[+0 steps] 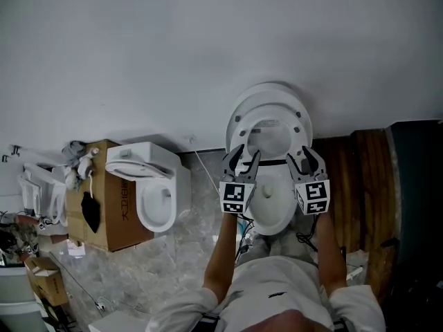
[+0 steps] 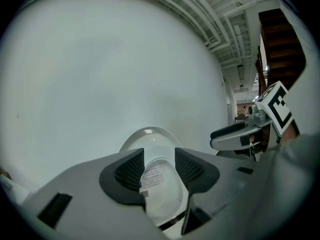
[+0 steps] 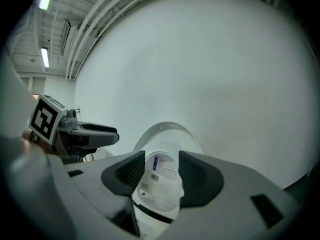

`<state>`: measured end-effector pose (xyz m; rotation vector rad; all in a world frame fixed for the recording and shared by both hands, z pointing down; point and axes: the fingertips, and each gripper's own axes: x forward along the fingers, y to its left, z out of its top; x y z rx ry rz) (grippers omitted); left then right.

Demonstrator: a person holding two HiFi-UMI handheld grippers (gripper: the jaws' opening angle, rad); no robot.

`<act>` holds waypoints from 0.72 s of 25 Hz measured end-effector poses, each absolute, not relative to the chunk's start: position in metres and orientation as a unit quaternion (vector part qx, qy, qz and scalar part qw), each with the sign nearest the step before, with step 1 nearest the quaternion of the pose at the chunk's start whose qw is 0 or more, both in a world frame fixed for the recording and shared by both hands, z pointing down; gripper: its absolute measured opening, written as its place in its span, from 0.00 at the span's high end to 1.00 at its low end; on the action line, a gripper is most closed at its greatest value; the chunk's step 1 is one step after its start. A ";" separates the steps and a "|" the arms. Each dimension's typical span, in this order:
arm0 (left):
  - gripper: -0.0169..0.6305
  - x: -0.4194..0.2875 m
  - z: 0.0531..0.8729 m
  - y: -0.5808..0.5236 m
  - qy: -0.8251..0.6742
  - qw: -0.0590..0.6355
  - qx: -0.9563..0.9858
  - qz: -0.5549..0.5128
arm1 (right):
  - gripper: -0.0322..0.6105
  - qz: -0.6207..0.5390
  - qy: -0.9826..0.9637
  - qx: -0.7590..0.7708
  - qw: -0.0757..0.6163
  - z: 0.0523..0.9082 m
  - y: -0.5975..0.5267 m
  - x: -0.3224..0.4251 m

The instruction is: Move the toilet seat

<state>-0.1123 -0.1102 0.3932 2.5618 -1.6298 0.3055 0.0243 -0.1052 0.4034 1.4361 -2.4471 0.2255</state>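
**Grippers**

- The left gripper point(image 1: 246, 159) points at the toilet, just in front of the raised seat point(image 1: 299, 124). In its own view point(image 2: 160, 170) the two pads stand a narrow gap apart. Nothing lies between them and nothing is gripped.
- The right gripper point(image 1: 304, 159) is level with the left one and near it, on its right. Its pads point(image 3: 132, 170) are also parted by a narrow gap (about as narrow as the left gripper's). They hold nothing.
- Each gripper shows at the edge of the other's view: the right one point(image 2: 222, 134) to the right of the left jaws, and the left one point(image 3: 102, 131) to the left of the right jaws.

**Seat**

- The seat stands upright ahead of both grippers and beyond their tips. Behind it is the lid point(image 1: 270, 92), which is against the wall point(image 1: 208, 47).
- In each gripper view the seat point(image 2: 165, 199) point(image 3: 162, 199) shows through the gap between the pads. A printed label point(image 3: 165, 166) is visible there too.
- No view shows a pad touching the seat.

**Surroundings**

- The open bowl point(image 1: 273, 209) lies below and between the two grippers.
- A second toilet point(image 1: 156, 192) stands well to the left of the left gripper, beside a box point(image 1: 111, 213).
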 end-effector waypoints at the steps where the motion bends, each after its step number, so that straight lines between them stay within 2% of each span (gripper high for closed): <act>1: 0.65 -0.114 0.390 -0.102 -0.532 0.045 0.840 0.097 | 0.59 0.078 -0.849 0.501 0.146 0.400 -0.097 0.024; 18: 0.67 -0.137 0.364 0.006 -0.513 0.043 0.854 0.075 | 0.59 0.063 -0.843 0.515 0.144 0.366 0.015 0.007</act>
